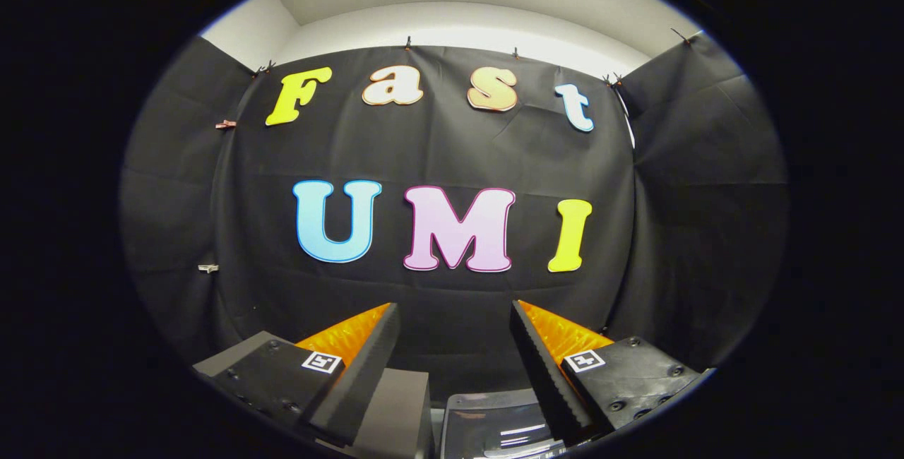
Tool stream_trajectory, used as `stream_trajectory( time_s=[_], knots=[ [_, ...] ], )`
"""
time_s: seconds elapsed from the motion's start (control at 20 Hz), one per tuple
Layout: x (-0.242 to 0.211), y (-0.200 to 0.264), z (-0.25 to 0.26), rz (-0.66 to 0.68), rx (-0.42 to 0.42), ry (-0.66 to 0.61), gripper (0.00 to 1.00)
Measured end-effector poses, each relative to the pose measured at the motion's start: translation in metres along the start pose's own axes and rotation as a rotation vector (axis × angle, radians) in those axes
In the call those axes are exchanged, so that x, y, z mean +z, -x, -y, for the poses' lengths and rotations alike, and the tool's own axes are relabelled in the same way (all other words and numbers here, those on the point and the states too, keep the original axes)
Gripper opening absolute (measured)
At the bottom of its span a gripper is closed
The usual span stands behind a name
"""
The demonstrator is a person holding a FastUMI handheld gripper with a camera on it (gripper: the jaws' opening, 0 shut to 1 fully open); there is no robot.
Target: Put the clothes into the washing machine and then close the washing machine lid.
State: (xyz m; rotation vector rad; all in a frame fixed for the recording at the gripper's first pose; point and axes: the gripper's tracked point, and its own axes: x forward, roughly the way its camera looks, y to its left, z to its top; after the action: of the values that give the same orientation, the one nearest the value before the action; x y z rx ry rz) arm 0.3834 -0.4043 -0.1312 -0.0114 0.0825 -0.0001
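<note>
Two fingers point(395, 314) apart, unloaded, wide gap; washing machine point(494, 424) below.

No legible words, numbers or brand marks on the tool or near it. Only signs: two square black-and-white coded markers, one per finger mount. Left marker point(321, 361) sits on top of the left mount, just behind the left finger's ridged pad. Right marker point(583, 360) sits on the same spot on the right mount. Both are block patterns with a white border, not readable as characters. Gripper point(453, 305) fingers are spread wide, nothing between them. Glossy panel point(487, 425) low between the fingers carries white streaks that are too blurred to read as print.
</note>
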Motion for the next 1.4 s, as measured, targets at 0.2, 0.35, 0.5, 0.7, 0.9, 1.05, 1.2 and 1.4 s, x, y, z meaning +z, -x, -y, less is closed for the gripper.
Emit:
stream_trajectory(
  time_s=[0.2, 0.35, 0.5, 0.7, 0.9, 1.05, 1.2, 1.4],
  knots=[
    [0.003, 0.002, 0.004, 0.004, -0.01, -0.002, 0.99],
    [0.004, -0.001, 0.005, 0.014, -0.011, 0.004, 0.99],
    [0.005, -0.001, 0.002, 0.019, -0.004, -0.009, 0.99],
    [0.005, 0.0, 0.005, 0.017, -0.01, -0.001, 0.99],
    [0.004, -0.004, 0.005, 0.022, -0.016, -0.001, 0.99],
    [0.005, 0.001, 0.005, 0.017, -0.013, 0.006, 0.99],
    [0.008, -0.002, 0.006, 0.033, -0.012, 0.016, 0.99],
    [0.012, -0.004, 0.007, 0.051, -0.018, 0.016, 0.99]
  ],
)
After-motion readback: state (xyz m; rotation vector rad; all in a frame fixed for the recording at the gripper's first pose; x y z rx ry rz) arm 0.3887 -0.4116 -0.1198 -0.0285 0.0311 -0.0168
